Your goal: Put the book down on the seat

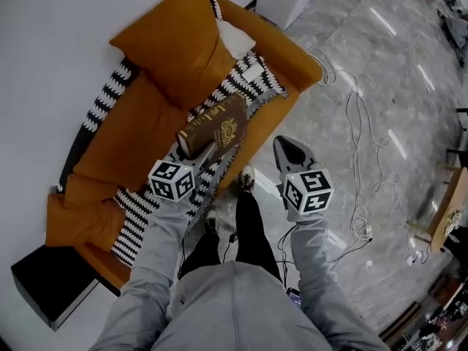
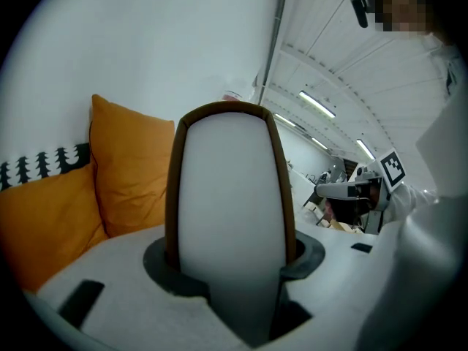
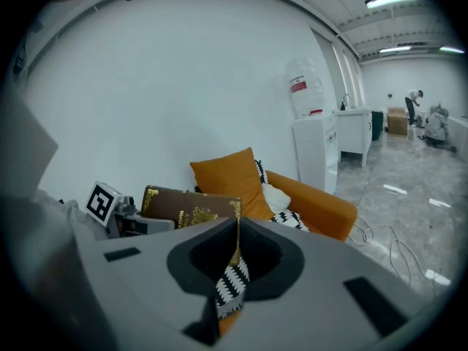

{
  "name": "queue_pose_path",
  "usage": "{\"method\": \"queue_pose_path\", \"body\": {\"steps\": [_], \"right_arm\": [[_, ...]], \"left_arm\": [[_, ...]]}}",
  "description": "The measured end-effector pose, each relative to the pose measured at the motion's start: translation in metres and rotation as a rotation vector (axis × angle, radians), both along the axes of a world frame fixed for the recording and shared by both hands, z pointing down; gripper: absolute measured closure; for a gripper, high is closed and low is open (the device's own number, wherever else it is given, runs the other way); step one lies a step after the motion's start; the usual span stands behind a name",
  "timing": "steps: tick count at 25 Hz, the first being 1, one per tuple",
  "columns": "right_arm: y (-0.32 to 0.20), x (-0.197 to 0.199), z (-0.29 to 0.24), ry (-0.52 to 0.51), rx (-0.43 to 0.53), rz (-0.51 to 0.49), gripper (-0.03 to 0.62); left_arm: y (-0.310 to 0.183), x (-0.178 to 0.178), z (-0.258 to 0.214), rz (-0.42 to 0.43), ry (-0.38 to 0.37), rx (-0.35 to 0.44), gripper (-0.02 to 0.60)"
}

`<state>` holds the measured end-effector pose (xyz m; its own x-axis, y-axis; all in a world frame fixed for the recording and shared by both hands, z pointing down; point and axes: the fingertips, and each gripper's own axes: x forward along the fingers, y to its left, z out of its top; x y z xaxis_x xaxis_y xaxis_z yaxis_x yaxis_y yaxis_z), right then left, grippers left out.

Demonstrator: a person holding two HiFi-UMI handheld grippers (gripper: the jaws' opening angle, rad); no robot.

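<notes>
A brown book (image 1: 216, 125) with gold ornament hangs tilted over the front of the orange sofa seat (image 1: 131, 137). My left gripper (image 1: 203, 152) is shut on its lower end. In the left gripper view the book's white page edge (image 2: 227, 189) stands upright between the jaws of the left gripper (image 2: 234, 263). My right gripper (image 1: 287, 151) hangs to the right of the book, over the floor, shut and holding nothing. In the right gripper view the right gripper (image 3: 238, 229) has its tips together, and the book (image 3: 186, 209) and left gripper (image 3: 121, 216) are to the left.
A black-and-white zigzag throw (image 1: 248, 79) lies over the seat, with orange cushions (image 1: 183, 42) behind. The person's legs and shoes (image 1: 246, 178) stand at the sofa front. Cables (image 1: 358, 145) trail on the marble floor. A black box (image 1: 51, 284) sits at the sofa's left end. A white water dispenser (image 3: 311, 145) stands beyond the sofa.
</notes>
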<state>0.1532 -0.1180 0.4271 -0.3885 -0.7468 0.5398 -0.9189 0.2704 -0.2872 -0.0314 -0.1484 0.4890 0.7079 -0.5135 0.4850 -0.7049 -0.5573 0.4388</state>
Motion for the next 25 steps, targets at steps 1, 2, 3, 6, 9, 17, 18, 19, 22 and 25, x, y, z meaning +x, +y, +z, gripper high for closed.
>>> {"method": "queue_pose_path", "body": {"steps": [1,2,3,6,9,17,18,19,22,25], "right_arm": [[-0.002,0.001,0.005,-0.001,-0.008,0.002,0.563],[-0.004,0.002,0.010,-0.003,-0.016,0.002,0.563],[-0.005,0.002,0.016,-0.004,-0.025,0.002,0.563],[-0.010,0.004,0.032,-0.003,-0.049,-0.004,0.563],[-0.019,0.006,0.051,-0.005,-0.072,-0.016,0.563],[-0.052,0.009,0.092,-0.006,-0.104,-0.037,0.563],[-0.056,0.010,0.097,-0.005,-0.107,-0.039,0.563],[-0.061,0.013,0.104,-0.002,-0.111,-0.041,0.563],[-0.076,0.020,0.127,0.003,-0.133,-0.046,0.563],[-0.088,0.017,0.146,-0.006,-0.152,-0.056,0.563]], "left_arm": [[-0.002,0.001,0.006,-0.008,0.006,-0.014,0.337],[-0.004,0.001,0.013,-0.016,0.012,-0.029,0.337],[-0.006,0.002,0.020,-0.026,0.017,-0.044,0.337],[-0.013,0.004,0.042,-0.055,0.031,-0.090,0.337],[-0.022,0.007,0.064,-0.084,0.039,-0.128,0.337],[-0.041,0.026,0.111,-0.096,0.038,-0.174,0.337],[-0.044,0.030,0.118,-0.096,0.043,-0.179,0.337],[-0.048,0.035,0.125,-0.097,0.051,-0.185,0.337],[-0.064,0.050,0.145,-0.110,0.080,-0.208,0.337],[-0.076,0.055,0.159,-0.114,0.095,-0.225,0.337]]}}
